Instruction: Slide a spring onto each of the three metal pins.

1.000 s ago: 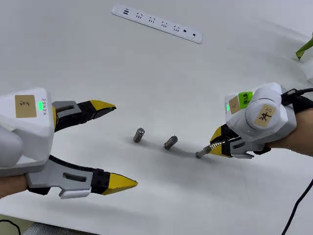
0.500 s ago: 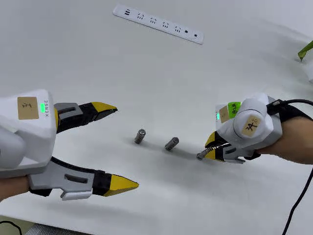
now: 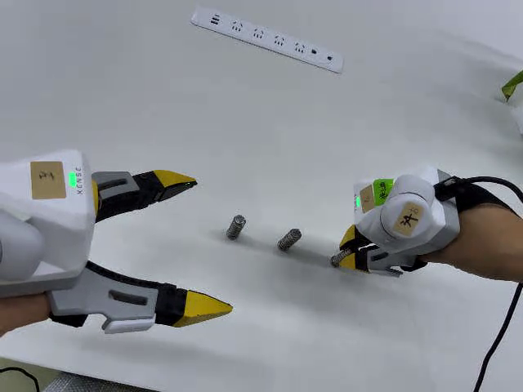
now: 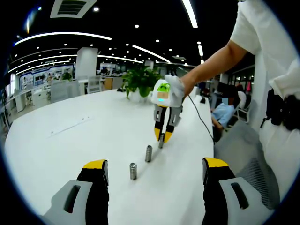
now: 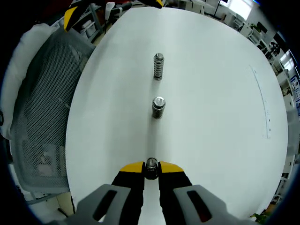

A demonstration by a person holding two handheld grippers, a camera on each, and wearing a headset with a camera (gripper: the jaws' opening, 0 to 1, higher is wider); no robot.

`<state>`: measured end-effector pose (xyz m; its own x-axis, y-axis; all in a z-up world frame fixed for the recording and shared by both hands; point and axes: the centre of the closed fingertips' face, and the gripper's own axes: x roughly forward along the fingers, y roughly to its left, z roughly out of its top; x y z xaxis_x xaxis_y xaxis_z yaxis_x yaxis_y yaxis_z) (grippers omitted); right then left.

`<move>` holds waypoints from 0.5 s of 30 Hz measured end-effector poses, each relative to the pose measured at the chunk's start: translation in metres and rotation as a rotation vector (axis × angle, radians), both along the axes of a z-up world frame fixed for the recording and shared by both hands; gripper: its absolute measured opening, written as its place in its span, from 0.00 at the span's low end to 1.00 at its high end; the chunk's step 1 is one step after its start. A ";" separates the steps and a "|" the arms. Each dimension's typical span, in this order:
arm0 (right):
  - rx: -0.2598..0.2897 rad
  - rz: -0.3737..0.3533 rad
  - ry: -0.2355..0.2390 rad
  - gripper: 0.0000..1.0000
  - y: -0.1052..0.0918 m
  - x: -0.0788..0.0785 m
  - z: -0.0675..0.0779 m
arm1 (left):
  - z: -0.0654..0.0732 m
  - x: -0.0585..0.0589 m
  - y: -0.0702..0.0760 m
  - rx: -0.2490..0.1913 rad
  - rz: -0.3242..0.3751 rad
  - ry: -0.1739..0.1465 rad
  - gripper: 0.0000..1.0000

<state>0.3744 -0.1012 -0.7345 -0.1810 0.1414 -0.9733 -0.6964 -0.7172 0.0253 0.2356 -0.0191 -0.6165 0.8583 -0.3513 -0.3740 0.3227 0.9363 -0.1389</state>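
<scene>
I counted three spring-wrapped pins. The left pin (image 3: 236,227) and middle pin (image 3: 288,239) stood free on the table (image 3: 245,114); the right pin (image 3: 338,258) sat clamped in my right gripper (image 3: 347,251). My left gripper (image 3: 211,245) hung wide open, empty, near left.

Bright, even light from ceiling strips (image 4: 56,35); soft shadow beside each pin (image 3: 236,227) on the table (image 3: 245,122); fisheye edges bend.

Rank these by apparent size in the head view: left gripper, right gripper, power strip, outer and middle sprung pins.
1. left gripper, nearest the camera
2. right gripper
3. power strip, longer but thinner
4. outer sprung pin and middle sprung pin, alike
</scene>
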 end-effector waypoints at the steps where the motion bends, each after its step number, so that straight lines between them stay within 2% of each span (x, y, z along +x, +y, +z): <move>1: -0.001 0.000 0.000 0.12 0.000 0.000 0.000 | 0.000 0.000 0.000 0.001 -0.001 0.000 0.84; 15: -0.001 -0.006 0.001 0.14 -0.001 0.000 -0.004 | 0.000 -0.003 0.003 0.003 0.001 -0.003 0.84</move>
